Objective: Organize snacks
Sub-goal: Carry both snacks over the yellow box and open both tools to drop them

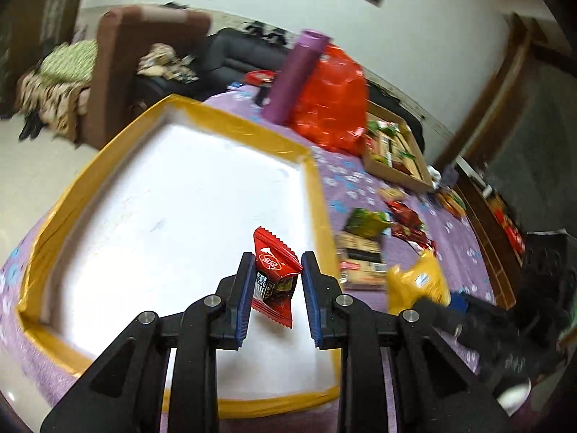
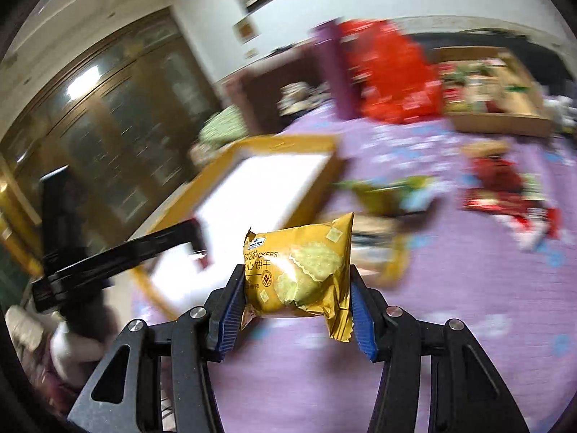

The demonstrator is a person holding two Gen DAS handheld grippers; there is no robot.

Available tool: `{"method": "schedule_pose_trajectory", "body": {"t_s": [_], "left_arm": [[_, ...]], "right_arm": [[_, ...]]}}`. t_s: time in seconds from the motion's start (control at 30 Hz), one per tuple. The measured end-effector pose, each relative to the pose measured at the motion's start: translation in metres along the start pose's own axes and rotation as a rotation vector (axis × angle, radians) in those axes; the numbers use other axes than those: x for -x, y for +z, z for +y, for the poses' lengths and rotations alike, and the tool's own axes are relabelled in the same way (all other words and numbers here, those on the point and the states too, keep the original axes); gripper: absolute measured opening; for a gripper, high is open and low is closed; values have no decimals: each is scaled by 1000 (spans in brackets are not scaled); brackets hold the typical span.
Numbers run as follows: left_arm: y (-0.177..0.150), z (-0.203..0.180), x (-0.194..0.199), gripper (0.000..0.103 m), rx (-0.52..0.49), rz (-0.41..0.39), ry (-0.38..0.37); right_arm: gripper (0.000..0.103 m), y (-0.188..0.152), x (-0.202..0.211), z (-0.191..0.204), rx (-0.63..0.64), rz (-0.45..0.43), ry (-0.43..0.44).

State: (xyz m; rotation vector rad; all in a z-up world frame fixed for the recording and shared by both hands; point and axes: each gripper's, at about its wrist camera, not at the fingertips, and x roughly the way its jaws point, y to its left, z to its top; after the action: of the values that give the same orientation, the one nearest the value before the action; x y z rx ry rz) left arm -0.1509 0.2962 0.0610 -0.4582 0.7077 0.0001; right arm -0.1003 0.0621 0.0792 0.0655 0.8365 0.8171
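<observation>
Above tray (image 1: 317, 195), left gripper (image 1: 276, 274) clamps red packet (image 1: 276, 267).

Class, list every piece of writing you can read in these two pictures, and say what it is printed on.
"CHEESE" and "CRACKERS": yellow cracker packet in the right gripper.
Red snack packet in the left gripper: white characters, too small to read.
Packets on the purple cloth: too blurred.

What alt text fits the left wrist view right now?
The left gripper holds a small red snack packet between its blue fingers, above a yellow-rimmed white tray on a purple cloth. More snack packets lie scattered beside the tray.
</observation>
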Motion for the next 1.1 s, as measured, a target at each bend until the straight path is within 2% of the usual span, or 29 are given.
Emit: {"method": "schedule_pose_trajectory", "body": {"t_s": [0.17,0.23,0.3,0.43,0.5,0.63,0.87,0.97,1.1], "left_arm": [[-1,25,10,26,77,-18,-9],[-1,31,14,34,99,-21,-7],[-1,36,18,48,113,-25,7],[-3,35,24,57,112,-39,30],[-3,32,25,61,107,-38,14],[-5,20,23,62,99,-20,-57],[-12,-16,16,63,8,17,-106],[-15,-29,9,63,-28,43,-117],[-19,-42,4,63,-74,66,-127]], "right_arm": [[53,-1,-37,53,95,56,31],[56,-3,-48,67,114,68,36],[59,-3,-56,75,129,68,24],[61,-1,-58,77,126,52,18],[61,2,-54,69,113,46,16],[61,6,-39,47,66,12,-18],[63,12,-6,-42,-123,-22,-143],[63,15,-1,-69,-163,-23,-181],[63,21,-10,-85,-170,-12,-216]]}}
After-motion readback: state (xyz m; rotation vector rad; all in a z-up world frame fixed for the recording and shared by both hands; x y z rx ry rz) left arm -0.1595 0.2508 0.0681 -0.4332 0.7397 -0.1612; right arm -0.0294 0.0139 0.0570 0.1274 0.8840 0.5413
